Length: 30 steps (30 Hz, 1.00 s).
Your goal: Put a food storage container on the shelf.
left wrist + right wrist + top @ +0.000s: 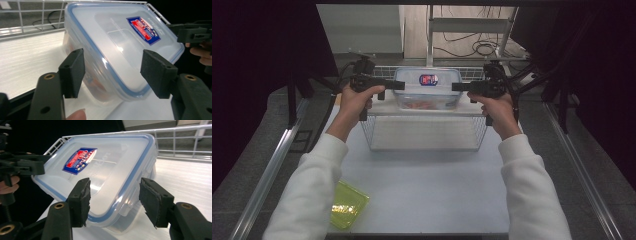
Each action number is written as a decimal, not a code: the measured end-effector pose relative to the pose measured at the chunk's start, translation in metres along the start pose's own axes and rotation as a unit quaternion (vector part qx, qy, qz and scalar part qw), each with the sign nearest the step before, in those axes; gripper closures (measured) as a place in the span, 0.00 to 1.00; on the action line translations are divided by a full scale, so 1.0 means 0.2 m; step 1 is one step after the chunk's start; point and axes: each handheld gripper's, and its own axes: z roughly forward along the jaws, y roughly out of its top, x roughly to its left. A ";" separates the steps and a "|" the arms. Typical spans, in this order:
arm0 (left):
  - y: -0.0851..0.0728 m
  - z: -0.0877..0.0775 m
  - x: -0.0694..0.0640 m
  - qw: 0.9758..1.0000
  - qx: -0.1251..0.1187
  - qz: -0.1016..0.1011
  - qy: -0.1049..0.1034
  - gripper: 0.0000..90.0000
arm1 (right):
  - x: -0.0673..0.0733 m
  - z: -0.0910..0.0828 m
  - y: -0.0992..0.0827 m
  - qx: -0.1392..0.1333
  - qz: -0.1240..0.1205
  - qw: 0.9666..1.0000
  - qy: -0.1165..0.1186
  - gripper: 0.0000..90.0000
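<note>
A clear plastic food box [427, 92] with a blue-sealed lid and a red and blue label lies at the far end of a white wire basket [422, 145]. Something orange-red [422, 105] shows through its wall. My left gripper [398, 85] points at the box's left end and my right gripper [458, 86] at its right end. In the left gripper view the box [117, 42] has one corner between the open jaws of that gripper [113, 72], untouched by the pads. In the right gripper view the right gripper [113, 200] stands open around the opposite corner of the box [105, 170].
A yellow-green translucent tray [347, 204] lies at the table's [427, 195] near left corner. The basket's wire walls [30, 15] rise behind the box. Cables [472, 47] lie on the floor beyond the table. Metal rails [272, 165] run along both sides.
</note>
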 end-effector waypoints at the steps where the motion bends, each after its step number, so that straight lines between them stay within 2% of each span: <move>1: 0.00 0.00 0.00 1.000 0.000 0.000 0.000 0.39 | 0.00 0.00 0.00 0.000 0.000 1.000 0.000 0.46; 3: 0.00 -0.01 -0.01 1.000 -0.004 0.005 0.003 0.35 | 0.00 0.00 -0.01 -0.001 0.008 1.000 -0.002 0.43; 4: 0.00 -0.02 -0.02 1.000 -0.013 0.002 0.000 0.32 | 0.00 -0.02 -0.02 -0.017 0.008 1.000 -0.005 0.43; 5: 0.00 -0.02 -0.02 1.000 -0.013 0.002 0.000 0.29 | 0.00 -0.02 -0.02 -0.017 0.008 1.000 -0.005 0.43; 6: 0.00 -0.05 -0.03 1.000 -0.022 0.004 0.000 0.27 | 0.00 -0.05 -0.03 -0.031 0.001 1.000 -0.004 0.48; 8: -0.01 -0.08 -0.04 1.000 -0.031 0.004 -0.004 0.25 | 0.00 -0.09 -0.05 -0.035 -0.010 0.999 -0.010 0.55; 9: -0.01 -0.08 -0.04 1.000 -0.031 0.004 -0.004 0.25 | 0.00 -0.09 -0.05 -0.035 -0.010 0.999 -0.010 0.55; 10: -0.03 -0.12 -0.05 0.999 -0.036 0.007 -0.006 0.25 | 0.01 -0.15 -0.07 -0.044 -0.022 0.999 -0.012 0.66; 11: -0.03 -0.12 -0.05 0.999 -0.036 0.007 -0.006 0.24 | 0.01 -0.15 -0.07 -0.044 -0.022 0.999 -0.012 0.66; 12: -0.06 -0.15 -0.08 0.999 -0.034 0.013 -0.007 0.23 | 0.01 -0.18 -0.10 -0.044 -0.028 0.999 -0.009 0.79; 13: -0.06 -0.15 -0.08 0.999 -0.034 0.013 -0.007 0.22 | 0.01 -0.18 -0.10 -0.044 -0.028 0.999 -0.009 0.79; 15: -0.08 -0.17 -0.09 0.999 -0.034 0.017 -0.011 0.22 | 0.01 -0.20 -0.14 -0.034 -0.038 0.999 -0.007 0.90; 16: -0.10 -0.18 -0.10 0.999 -0.034 0.019 -0.012 0.21 | 0.01 -0.20 -0.18 -0.021 -0.047 0.999 0.002 0.96; 17: -0.11 -0.20 -0.11 0.999 -0.035 0.020 -0.015 0.21 | 0.01 -0.20 -0.18 -0.021 -0.047 0.999 0.002 0.96; 18: -0.13 -0.21 -0.11 0.999 -0.037 0.022 -0.019 0.21 | 0.03 -0.18 -0.22 -0.003 -0.059 0.998 0.007 0.98; 21: -0.15 -0.23 -0.12 0.999 -0.036 0.021 -0.025 0.20 | 0.07 -0.12 -0.27 0.025 -0.081 0.996 0.019 0.99; 25: -0.18 -0.24 -0.13 0.999 -0.033 0.023 -0.028 0.19 | 0.10 -0.04 -0.27 0.034 -0.093 0.995 0.025 0.99; 30: -0.22 -0.25 -0.11 0.999 -0.029 0.020 -0.029 0.19 | 0.10 0.01 -0.27 0.033 -0.092 0.995 0.015 0.99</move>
